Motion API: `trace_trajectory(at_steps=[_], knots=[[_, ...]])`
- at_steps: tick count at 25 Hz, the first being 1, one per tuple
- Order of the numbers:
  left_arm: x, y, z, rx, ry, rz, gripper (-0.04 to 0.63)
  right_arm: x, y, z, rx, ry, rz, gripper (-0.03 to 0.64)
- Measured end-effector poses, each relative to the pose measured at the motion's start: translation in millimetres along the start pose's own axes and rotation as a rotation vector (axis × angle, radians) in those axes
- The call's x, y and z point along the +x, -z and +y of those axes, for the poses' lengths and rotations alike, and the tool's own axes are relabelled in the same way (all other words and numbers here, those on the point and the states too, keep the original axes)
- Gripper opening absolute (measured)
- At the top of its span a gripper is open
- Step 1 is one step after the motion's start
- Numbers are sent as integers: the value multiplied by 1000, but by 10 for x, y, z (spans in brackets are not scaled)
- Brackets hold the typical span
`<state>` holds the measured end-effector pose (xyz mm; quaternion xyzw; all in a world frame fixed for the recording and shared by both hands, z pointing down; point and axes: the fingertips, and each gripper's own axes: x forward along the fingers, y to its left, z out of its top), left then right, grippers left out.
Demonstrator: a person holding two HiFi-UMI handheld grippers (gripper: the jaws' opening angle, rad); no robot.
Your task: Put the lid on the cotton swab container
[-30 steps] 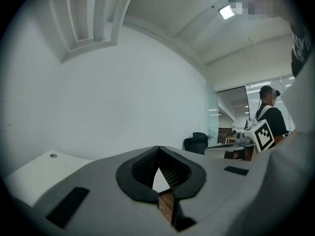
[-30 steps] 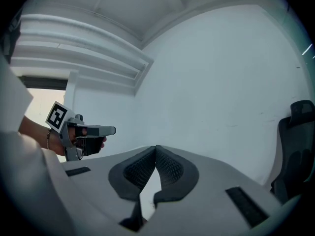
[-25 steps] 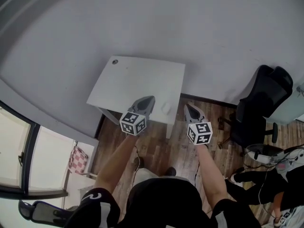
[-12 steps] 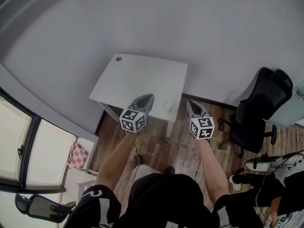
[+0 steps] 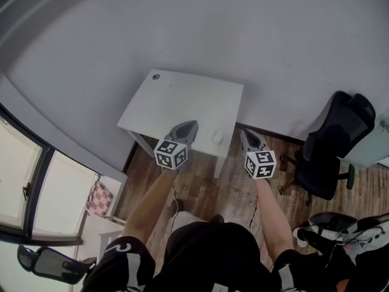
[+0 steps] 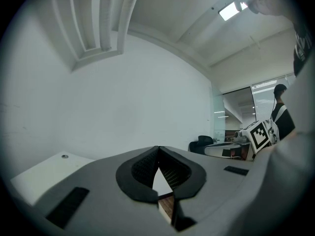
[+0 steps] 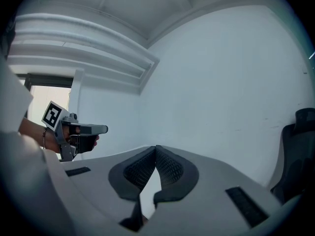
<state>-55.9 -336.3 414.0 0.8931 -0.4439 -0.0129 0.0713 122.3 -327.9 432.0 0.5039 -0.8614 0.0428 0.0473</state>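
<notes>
Below, white container (image 5: 216,137) at table (image 5: 182,102) edge, between left tongs (image 5: 192,125) and right tongs (image 5: 244,133), both clenched empty.

White desk (image 5: 182,105) against a grey wall, with a hole at its far left corner. One small white item (image 5: 217,138) sits at the near right edge — too small to identify. Left gripper (image 5: 191,126) is over the near edge; right gripper (image 5: 244,133) is just off the corner, above wood floor (image 5: 200,187). Black chair (image 5: 331,148) stands right.
</notes>
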Motion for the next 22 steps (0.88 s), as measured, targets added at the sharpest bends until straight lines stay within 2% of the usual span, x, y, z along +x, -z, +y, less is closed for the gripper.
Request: trace_trajectory(at_steps=[22], knots=[[-44, -27, -17, 8, 5, -3, 25, 20, -108, 42, -14, -14, -13, 11]])
